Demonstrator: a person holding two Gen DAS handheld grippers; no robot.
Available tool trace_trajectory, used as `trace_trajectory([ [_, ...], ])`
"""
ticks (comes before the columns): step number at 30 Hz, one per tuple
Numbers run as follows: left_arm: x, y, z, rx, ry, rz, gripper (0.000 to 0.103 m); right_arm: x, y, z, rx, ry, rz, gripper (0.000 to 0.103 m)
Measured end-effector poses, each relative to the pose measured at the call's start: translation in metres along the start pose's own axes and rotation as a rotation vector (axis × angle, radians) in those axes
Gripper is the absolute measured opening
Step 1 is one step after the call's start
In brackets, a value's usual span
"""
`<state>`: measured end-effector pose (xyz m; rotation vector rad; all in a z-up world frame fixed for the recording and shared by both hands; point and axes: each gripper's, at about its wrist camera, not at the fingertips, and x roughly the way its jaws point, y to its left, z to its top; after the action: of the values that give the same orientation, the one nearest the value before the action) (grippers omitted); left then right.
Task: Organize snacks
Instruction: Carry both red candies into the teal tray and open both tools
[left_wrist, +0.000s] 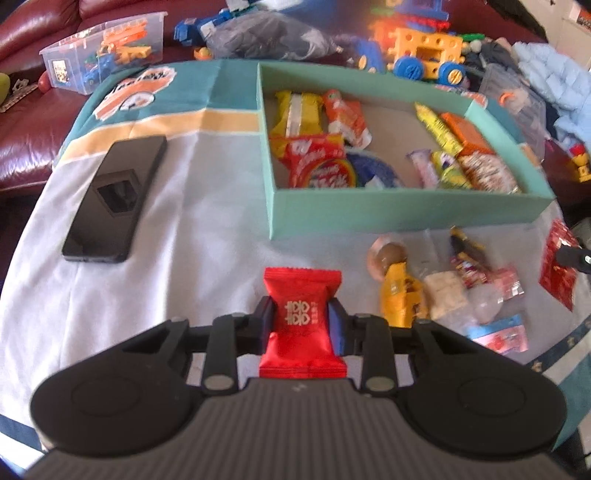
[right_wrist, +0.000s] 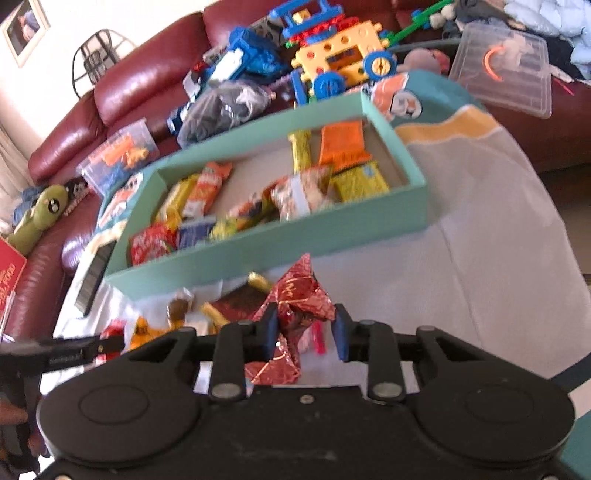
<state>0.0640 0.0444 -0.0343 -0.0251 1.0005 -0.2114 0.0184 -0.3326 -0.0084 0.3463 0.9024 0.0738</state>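
Observation:
My left gripper (left_wrist: 301, 319) is shut on a red snack packet (left_wrist: 302, 314) with white characters, held above the cloth in front of the teal box (left_wrist: 369, 212). The box holds several snacks. My right gripper (right_wrist: 304, 330) is shut on a crumpled red foil snack bag (right_wrist: 295, 295), held above the cloth near the box's front wall (right_wrist: 258, 247). Loose snacks (left_wrist: 443, 291) lie on the cloth in front of the box; they also show in the right wrist view (right_wrist: 192, 317).
A black phone (left_wrist: 116, 195) lies on the cloth left of the box. Toy blocks (left_wrist: 424, 48), a clear bin (left_wrist: 107, 51) and a dark bag (left_wrist: 266, 37) sit behind on the maroon sofa (right_wrist: 129, 85). A clear lid (right_wrist: 506, 66) lies at the right.

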Motion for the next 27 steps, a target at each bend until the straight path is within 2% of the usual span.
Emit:
trace_trajectory([
  [6,-0.019,-0.013,0.037,0.022,-0.068,-0.065,0.03,0.001,0.001,0.037,-0.019,-0.053,0.004,0.029],
  [11,-0.013,-0.041,0.083,0.075,-0.119,-0.108,0.03,0.016,0.008,0.081,-0.041,-0.099,0.023,0.029],
  [19,0.055,-0.079,0.162,0.135,-0.101,-0.123,0.03,0.083,0.029,0.15,-0.071,-0.076,0.063,0.029],
  [22,0.081,-0.084,0.182,0.136,-0.092,-0.12,0.03,0.118,0.038,0.174,-0.079,-0.052,0.062,0.029],
  [27,0.111,-0.091,0.207,0.141,-0.087,-0.106,0.03,0.158,0.044,0.196,-0.074,-0.037,0.057,0.029],
])
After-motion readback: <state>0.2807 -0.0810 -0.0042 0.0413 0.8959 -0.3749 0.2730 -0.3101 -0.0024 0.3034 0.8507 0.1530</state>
